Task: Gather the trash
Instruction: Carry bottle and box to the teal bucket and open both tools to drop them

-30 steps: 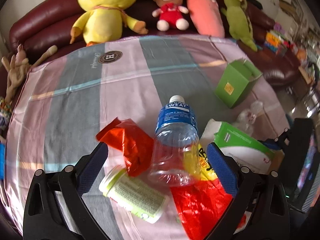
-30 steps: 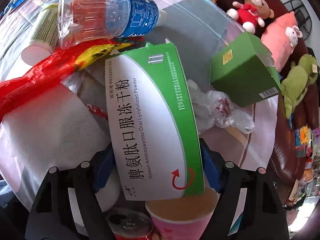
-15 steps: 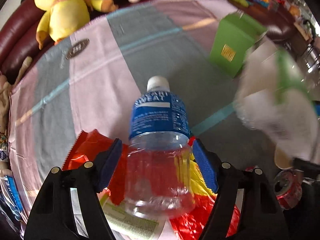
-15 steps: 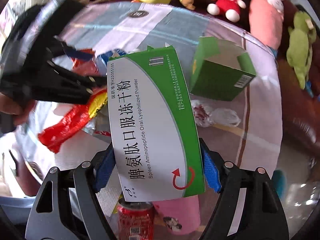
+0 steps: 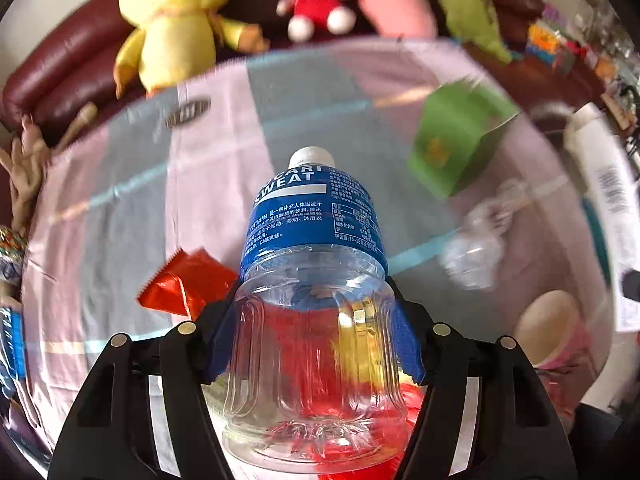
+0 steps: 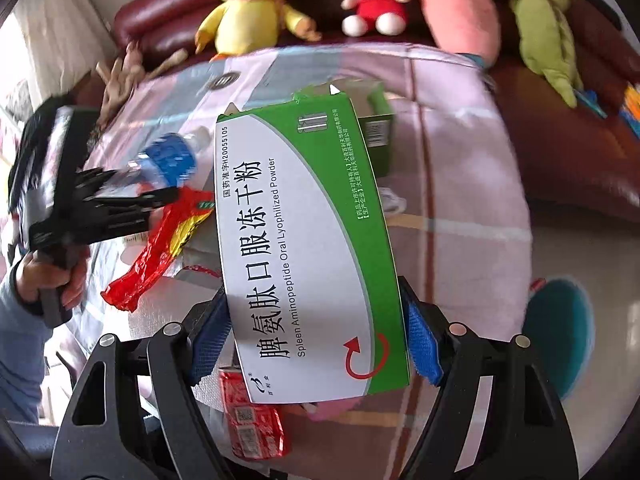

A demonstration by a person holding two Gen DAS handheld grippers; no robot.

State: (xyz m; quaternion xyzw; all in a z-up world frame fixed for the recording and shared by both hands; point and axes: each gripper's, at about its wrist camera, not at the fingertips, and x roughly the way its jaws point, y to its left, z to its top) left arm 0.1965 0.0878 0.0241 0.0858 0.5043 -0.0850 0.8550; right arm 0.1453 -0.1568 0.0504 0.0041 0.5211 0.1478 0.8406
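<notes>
Left gripper: I see its jaws closing, pads touching the bottle, cap at 12 o'clock.
Right gripper: I see it clamped on the box.

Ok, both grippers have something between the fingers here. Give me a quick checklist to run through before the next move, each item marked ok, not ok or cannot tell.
1. Right gripper clamped on medicine box: ok.
2. Plastic bottle between left gripper pads, jaws closing: ok.
3. Left grip firm enough to lift: cannot tell.
4. Bottle cap on: ok.
5. Red wrapper free of the bottle: cannot tell.
6. Trash container in view: not ok.
</notes>
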